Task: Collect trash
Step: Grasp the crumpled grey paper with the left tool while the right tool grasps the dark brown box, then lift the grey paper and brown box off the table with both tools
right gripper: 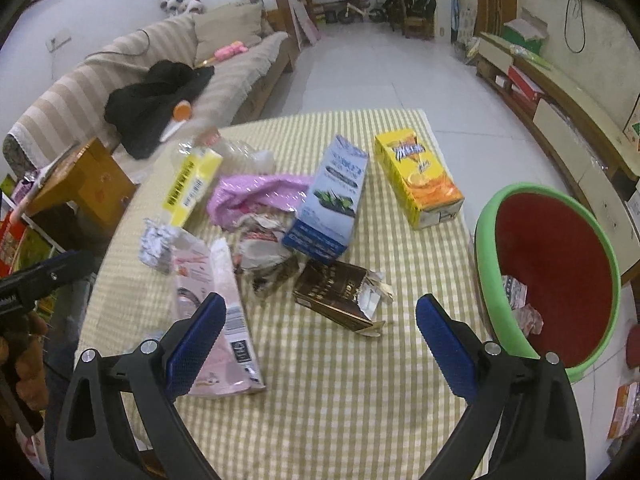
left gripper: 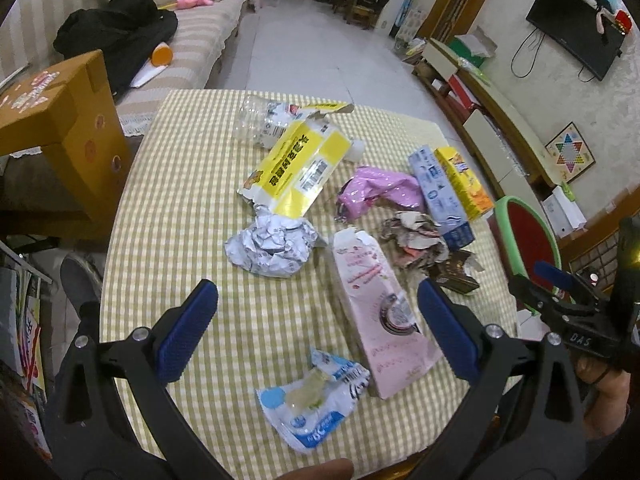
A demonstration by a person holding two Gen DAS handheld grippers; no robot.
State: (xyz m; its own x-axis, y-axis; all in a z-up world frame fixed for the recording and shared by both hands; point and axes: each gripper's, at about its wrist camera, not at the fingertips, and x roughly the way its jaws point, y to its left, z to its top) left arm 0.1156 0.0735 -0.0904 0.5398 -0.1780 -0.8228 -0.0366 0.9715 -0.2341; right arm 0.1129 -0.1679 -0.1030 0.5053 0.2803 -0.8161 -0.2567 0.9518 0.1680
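Right wrist view: the right gripper point(right gripper: 318, 344) is spread wide and holds nothing, hovering over the checked tablecloth point(right gripper: 340, 400). Nearest ahead of its fingers lies the torn brown box point(right gripper: 336, 294), flat on the cloth, with the green-rimmed bin point(right gripper: 486, 280) just off the table's right edge (a few scraps already lie inside). The likely step is to take this box. Lower the fingers to straddle its narrow width, close on the intact body rather than the ragged torn end, then lift clear before swinging toward the bin.

Left wrist view: the left gripper point(left gripper: 318, 334) is likewise wide open and empty, above the pink carton point(left gripper: 380, 320) and the crumpled blue-and-white wrapper point(left gripper: 312, 408). Keep the two grippers apart to avoid collision; thin wrappers may slip, so pinch a bunched fold.
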